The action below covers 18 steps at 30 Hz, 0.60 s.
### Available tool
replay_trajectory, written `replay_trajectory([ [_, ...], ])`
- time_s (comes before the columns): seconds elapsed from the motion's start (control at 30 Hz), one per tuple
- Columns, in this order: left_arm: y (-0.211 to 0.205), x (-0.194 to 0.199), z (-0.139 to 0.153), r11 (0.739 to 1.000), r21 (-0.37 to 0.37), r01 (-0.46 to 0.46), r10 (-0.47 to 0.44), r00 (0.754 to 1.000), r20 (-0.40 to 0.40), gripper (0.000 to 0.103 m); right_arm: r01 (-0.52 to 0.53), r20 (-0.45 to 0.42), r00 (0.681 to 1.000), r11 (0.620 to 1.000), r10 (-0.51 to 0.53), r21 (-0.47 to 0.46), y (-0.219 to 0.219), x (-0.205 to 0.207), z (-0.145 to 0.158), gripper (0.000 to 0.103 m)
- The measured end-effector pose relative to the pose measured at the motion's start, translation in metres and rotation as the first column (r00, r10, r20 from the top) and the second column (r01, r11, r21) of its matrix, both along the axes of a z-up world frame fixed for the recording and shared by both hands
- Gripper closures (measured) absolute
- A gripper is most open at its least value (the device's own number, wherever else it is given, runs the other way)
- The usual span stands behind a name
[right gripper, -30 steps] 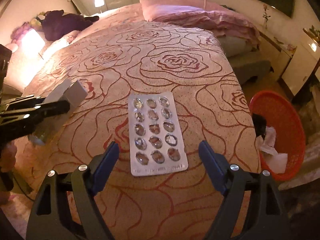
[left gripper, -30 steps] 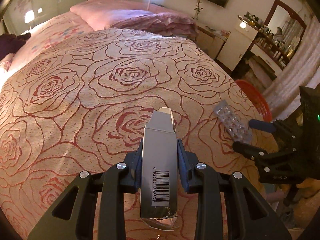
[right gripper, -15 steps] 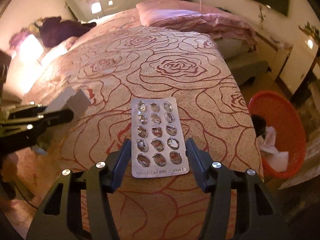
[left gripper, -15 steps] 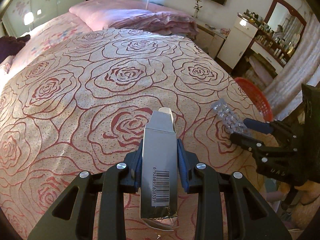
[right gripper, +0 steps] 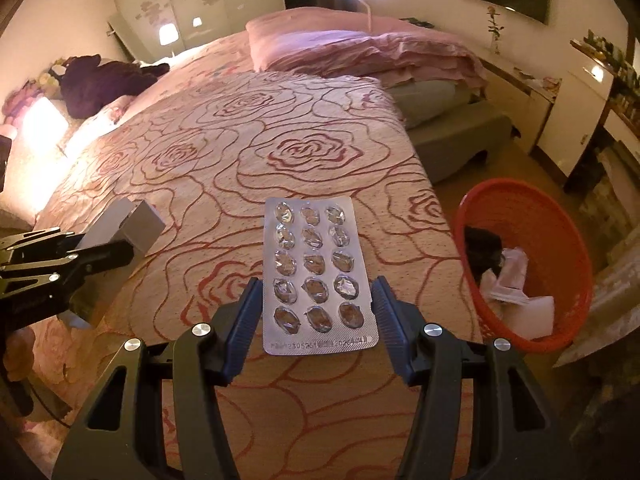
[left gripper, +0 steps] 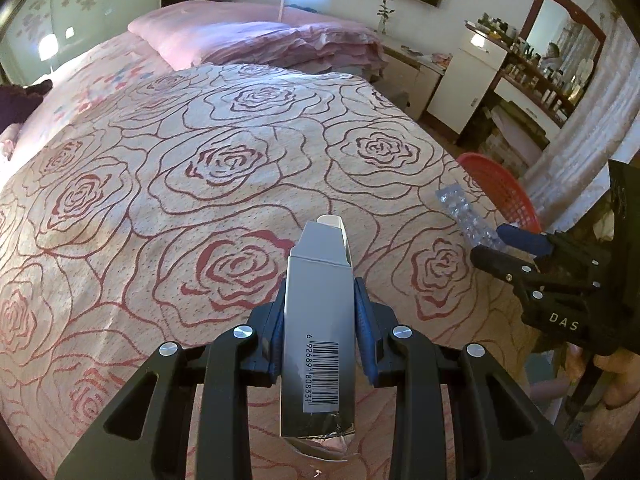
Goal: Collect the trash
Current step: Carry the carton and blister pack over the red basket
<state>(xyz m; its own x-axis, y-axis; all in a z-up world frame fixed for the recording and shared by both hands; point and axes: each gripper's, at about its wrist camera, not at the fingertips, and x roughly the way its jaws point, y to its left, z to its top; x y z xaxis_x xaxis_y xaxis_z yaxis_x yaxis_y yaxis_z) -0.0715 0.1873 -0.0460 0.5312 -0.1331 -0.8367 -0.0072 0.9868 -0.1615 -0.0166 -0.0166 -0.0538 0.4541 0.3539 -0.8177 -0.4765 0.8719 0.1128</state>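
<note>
From the left wrist I see my left tool point(left gripper: 319, 322) clamped on a grey carton point(left gripper: 319, 320) above the rose-patterned bed point(left gripper: 224, 168); its barcode reads 6 926891 808331. "DAS" marks the right tool's body.

From the right wrist, my right tool point(right gripper: 317, 312) grips a spent blister pack point(right gripper: 316, 270) by its edges, its printed code unreadable. An orange basket point(right gripper: 560, 216) sits beside the bed.

The right claw point(right gripper: 316, 312) grips an emptied blister pack point(right gripper: 316, 272) above the rose-patterned bedspread point(right gripper: 248, 152).
</note>
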Motion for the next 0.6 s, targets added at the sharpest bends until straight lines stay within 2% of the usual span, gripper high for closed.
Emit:
replay_trajectory([
  [0.6,-0.031,0.024,0.004,0.997,0.015,0.078,-0.078,0.997,0.005,0.075,0.087,0.022,0.996,0.996,-0.088,0.014,-0.030,0.013,0.009,0.049],
])
